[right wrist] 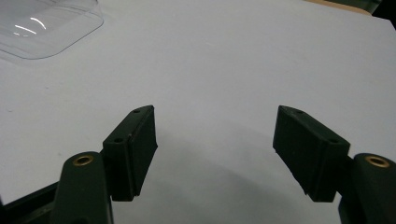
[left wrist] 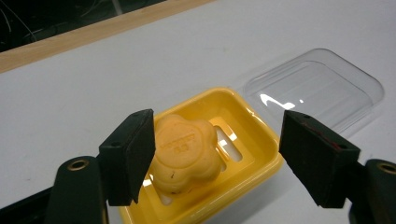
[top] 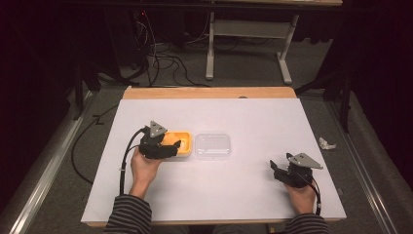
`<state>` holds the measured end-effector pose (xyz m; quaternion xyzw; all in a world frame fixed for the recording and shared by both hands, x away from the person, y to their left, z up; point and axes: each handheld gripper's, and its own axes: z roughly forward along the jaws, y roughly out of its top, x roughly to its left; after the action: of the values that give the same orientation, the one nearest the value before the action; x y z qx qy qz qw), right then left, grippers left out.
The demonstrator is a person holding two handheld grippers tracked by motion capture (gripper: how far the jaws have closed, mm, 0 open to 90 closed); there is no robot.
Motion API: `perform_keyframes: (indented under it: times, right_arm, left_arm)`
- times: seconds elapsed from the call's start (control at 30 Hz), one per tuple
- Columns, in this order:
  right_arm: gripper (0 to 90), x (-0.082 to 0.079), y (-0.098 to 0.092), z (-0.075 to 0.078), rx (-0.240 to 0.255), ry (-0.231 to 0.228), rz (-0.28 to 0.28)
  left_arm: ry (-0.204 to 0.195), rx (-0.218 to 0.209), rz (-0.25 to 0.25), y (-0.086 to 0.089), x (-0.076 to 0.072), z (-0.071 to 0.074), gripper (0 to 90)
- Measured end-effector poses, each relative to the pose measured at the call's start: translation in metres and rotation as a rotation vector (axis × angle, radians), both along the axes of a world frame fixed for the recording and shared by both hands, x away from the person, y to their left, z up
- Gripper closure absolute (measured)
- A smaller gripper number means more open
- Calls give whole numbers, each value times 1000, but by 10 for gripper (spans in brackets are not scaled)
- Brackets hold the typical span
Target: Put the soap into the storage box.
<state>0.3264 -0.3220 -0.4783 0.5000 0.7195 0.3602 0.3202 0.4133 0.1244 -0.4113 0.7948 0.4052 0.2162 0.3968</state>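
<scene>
Orange flower-shaped soap bar [left wrist: 185, 154] sits in a glossy yellow plastic dish [left wrist: 261, 154], which we see just beside a clear rounded plastic lid [left wrist: 322, 86] mid-table. Our left gripper [left wrist: 217, 156] hovers over it, jaws spread wide. Our right gripper [right wrist: 215, 151], jaws likewise apart, rests over bare matte white tabletop [top: 253, 117] near the front edge.

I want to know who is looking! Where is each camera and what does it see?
High view: above the person's side, facing forward and down on the table; forearms and both hand-held grippers show.
Left gripper view: rides the left hand-held gripper, facing the soap in its yellow dish.
Right gripper view: rides the right hand-held gripper, facing bare table.
All share the clear lid.
</scene>
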Motion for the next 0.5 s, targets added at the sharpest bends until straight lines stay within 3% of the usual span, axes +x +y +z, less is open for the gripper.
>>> perform_keyframes:
  times: [0.5]
  right_arm:
    - [308, 0, 0, 0, -3, 0, 3]
  left_arm:
    - [-57, -10, -13, 0, -13, 4, 294]
